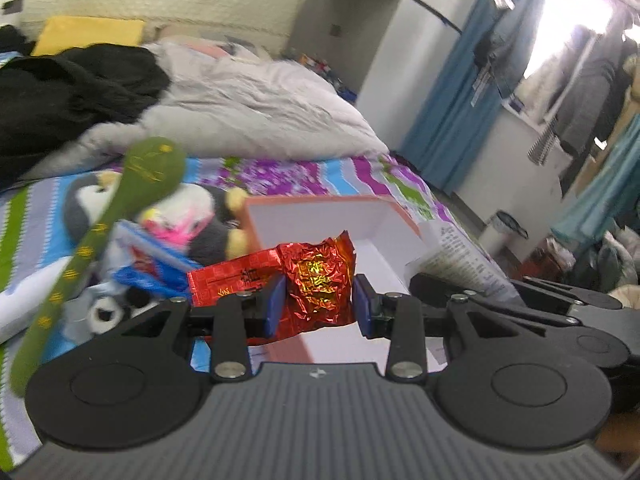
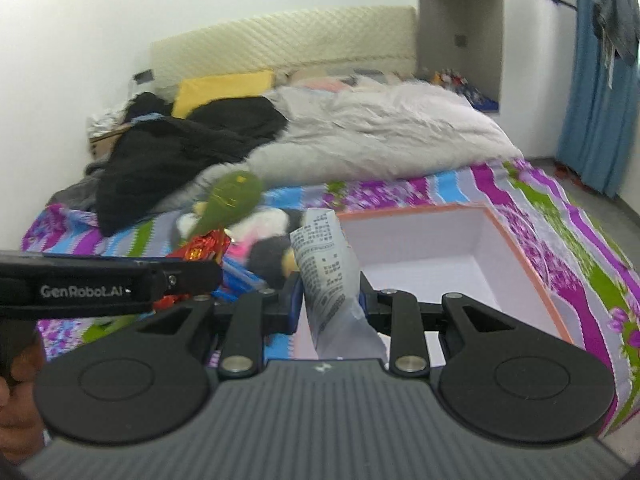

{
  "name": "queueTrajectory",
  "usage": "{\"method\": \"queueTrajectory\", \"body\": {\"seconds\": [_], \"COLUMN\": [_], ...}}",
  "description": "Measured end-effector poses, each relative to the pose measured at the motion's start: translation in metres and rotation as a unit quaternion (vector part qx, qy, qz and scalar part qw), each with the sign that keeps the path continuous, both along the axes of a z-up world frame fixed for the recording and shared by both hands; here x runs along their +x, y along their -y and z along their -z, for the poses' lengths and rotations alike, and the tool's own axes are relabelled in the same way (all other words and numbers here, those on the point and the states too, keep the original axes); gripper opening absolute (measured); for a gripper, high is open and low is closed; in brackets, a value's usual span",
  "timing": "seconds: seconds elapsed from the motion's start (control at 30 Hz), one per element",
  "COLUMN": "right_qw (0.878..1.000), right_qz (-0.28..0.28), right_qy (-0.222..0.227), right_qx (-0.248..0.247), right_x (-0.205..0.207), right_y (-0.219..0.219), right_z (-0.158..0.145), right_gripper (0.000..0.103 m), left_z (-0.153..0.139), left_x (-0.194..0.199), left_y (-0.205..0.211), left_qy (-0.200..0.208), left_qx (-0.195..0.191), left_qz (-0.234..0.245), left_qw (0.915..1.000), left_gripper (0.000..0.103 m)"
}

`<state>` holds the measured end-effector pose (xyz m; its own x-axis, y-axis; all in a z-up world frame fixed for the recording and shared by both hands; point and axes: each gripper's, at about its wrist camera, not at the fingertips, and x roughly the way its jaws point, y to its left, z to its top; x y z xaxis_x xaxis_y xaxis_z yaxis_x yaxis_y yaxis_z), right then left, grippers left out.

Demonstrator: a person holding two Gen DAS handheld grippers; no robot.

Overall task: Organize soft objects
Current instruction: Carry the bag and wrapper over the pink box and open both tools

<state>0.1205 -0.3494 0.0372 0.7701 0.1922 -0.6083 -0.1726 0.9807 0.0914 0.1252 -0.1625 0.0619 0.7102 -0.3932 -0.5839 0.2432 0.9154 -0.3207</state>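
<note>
My left gripper [image 1: 319, 304] is shut on a crinkled red foil packet [image 1: 316, 280], held above the near wall of an orange-rimmed white box [image 1: 280, 220] on the bed. A long green plush snake [image 1: 132, 184] hangs at the left of this view; what holds it is hidden. My right gripper [image 2: 330, 304] is shut on a pale grey printed pouch [image 2: 328, 268], upright over the box's [image 2: 520, 248] near left corner. The left gripper's body [image 2: 100, 288] crosses the left of the right wrist view, with the red packet [image 2: 204, 248] and the snake's head [image 2: 232, 200] beyond it.
Plush penguins [image 1: 200, 216] and blue packets [image 1: 148, 256] lie on the striped sheet [image 2: 580, 272] left of the box. A black garment [image 2: 180, 152], a grey duvet [image 2: 380, 128] and a yellow pillow [image 2: 224, 88] fill the far bed. A blue curtain [image 1: 452, 104] and hanging clothes stand right.
</note>
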Motion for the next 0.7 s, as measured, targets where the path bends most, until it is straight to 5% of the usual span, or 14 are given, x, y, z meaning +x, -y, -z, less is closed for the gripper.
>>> {"method": "queueTrajectory", "body": {"seconds": [0.7], "right_qw": [0.984], "right_qz": [0.055], "right_qy": [-0.169], "right_qx": [0.007], "right_x": [0.086], "right_y": [0.083], "right_z": [0.134], "right_gripper": [0.032], "left_z": [0.137], "left_x": [0.135], "left_y": [0.109], "left_qy": [-0.152], "left_qx": [0.026], "left_qz": [0.079], "left_qw": [0.985], "left_gripper": [0.044]}}
